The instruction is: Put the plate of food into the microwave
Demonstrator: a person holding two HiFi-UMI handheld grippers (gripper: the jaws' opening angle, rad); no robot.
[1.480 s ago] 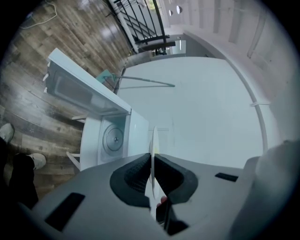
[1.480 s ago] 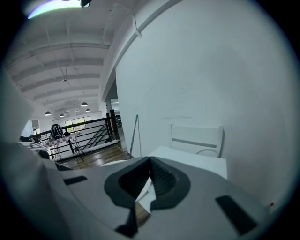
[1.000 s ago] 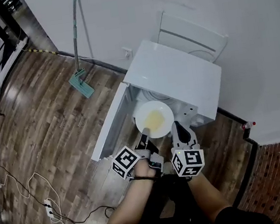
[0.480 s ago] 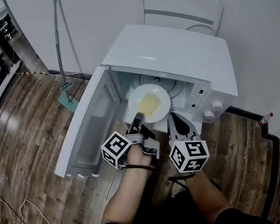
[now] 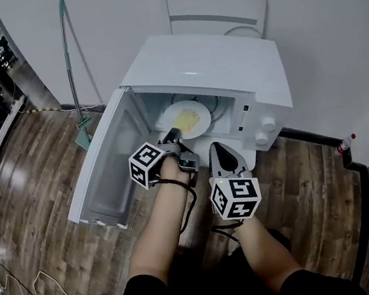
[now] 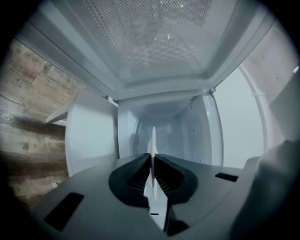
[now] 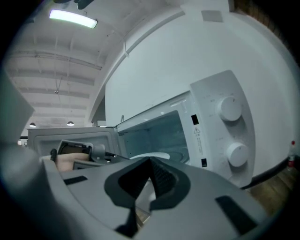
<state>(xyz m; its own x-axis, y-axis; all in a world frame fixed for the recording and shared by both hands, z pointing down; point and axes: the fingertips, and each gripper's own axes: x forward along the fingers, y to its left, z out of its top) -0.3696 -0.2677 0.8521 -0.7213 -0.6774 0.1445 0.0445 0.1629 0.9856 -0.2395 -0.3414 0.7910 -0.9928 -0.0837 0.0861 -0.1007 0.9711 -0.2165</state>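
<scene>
Left jaws: left gripper (image 6: 152, 161) is clamped on the near rim of the plate (image 5: 184, 120). The thin white edge runs straight up between the pads.
Plate: it sticks out ahead of those jaws, inside the microwave (image 5: 207, 59) cavity, with yellow food (image 5: 188, 120) in the middle. Can't tell if it's resting on the floor of the cavity or held just off it.
Right jaws: right gripper (image 7: 149, 168) is pressed together on nothing, just beside the left one and outside the cavity.
Ahead of the right jaws: the control panel, two knobs (image 7: 230, 108) off to their right and the plate's rim to their left.
Door (image 5: 106, 167): swung wide open, left of the left gripper.
Further out: white chair (image 5: 217, 14) behind the microwave, mop (image 5: 82, 131) leaning on the wall to the left.
</scene>
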